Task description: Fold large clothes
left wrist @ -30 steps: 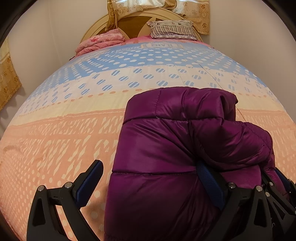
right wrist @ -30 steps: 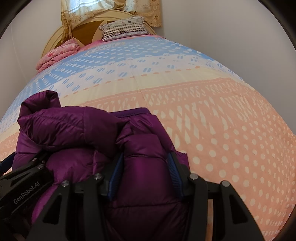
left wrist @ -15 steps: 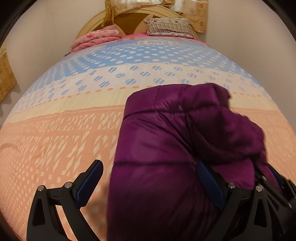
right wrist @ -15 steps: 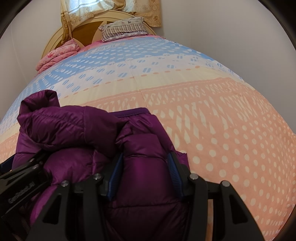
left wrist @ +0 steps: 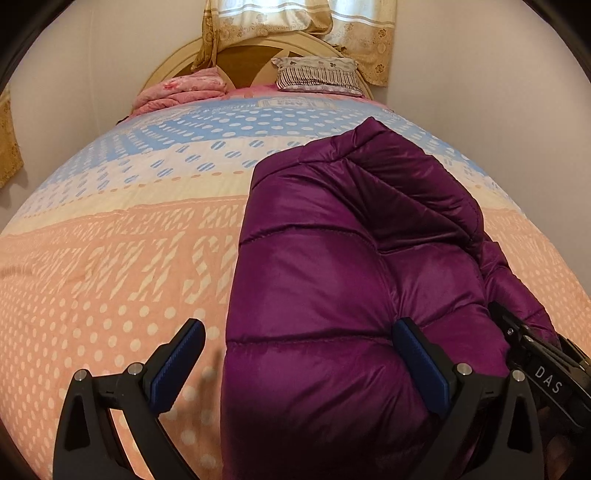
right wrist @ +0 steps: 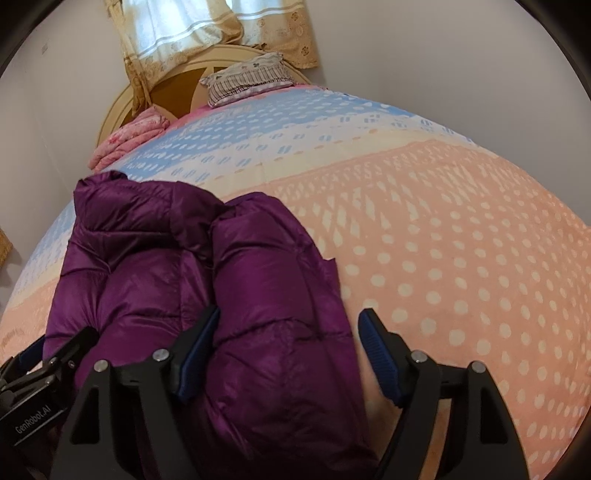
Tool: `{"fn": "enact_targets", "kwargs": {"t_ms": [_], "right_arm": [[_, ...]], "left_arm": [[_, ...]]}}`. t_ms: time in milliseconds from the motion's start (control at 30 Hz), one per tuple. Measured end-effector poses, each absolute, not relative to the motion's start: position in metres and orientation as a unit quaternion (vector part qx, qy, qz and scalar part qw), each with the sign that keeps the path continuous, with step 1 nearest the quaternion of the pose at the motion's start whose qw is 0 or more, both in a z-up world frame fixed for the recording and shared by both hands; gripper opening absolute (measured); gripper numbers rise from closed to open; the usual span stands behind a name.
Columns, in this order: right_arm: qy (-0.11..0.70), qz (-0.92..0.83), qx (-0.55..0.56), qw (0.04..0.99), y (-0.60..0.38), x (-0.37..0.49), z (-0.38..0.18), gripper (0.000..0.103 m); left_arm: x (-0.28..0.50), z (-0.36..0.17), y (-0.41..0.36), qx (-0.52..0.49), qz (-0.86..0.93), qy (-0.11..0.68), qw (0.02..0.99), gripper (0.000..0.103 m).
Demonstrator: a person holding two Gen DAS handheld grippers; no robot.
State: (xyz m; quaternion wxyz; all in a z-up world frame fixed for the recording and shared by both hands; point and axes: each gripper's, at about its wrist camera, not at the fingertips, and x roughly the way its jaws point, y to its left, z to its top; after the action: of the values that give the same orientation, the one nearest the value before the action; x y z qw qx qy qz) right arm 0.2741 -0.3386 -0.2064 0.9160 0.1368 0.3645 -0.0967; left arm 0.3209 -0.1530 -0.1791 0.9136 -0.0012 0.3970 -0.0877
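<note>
Behind jacket (left wrist: 332, 280): pillow (left wrist: 317, 75), blanket (left wrist: 181, 90).

purple puffer jacket (left wrist: 332, 295) | quilted, glossy | folded bundle | lying on bedspread (left wrist: 110, 277)

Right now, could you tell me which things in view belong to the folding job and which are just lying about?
Part of the job:
- purple puffer jacket
- left gripper, open
- right gripper, jaws opening, jacket between them
- bedspread as work surface

Just lying about:
- striped pillow
- pink blanket
- curtain
- headboard
</note>
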Motion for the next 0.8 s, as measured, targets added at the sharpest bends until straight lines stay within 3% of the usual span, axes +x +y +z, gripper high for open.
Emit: {"fn": "enact_targets", "kwargs": {"t_ms": [200,433,667,767,800], "right_arm": [[0.334,-0.072,0.182,0.922,-0.359,0.246,-0.197,0.078],[0.358,-0.046,0.183,0.914,-0.351,0.246,-0.210,0.078],[0.354,-0.030,0.187,0.916,-0.352,0.242,-0.213,0.079],[0.352,-0.011,0.190,0.916,-0.349,0.241,-0.211,0.069],[0.350,0.003,0.199,0.916,-0.349,0.241,-0.211,0.060]], "left_arm": [[0.296,-0.170,-0.128,0.002,-0.114,0.411,0.904,0.102],[0.288,-0.190,-0.114,-0.052,-0.136,0.426,0.893,0.102],[0.289,-0.193,-0.121,-0.035,-0.157,0.421,0.893,0.102],[0.287,-0.193,-0.120,-0.038,-0.161,0.421,0.892,0.102],[0.286,-0.193,-0.119,-0.039,-0.163,0.421,0.891,0.102]]}}
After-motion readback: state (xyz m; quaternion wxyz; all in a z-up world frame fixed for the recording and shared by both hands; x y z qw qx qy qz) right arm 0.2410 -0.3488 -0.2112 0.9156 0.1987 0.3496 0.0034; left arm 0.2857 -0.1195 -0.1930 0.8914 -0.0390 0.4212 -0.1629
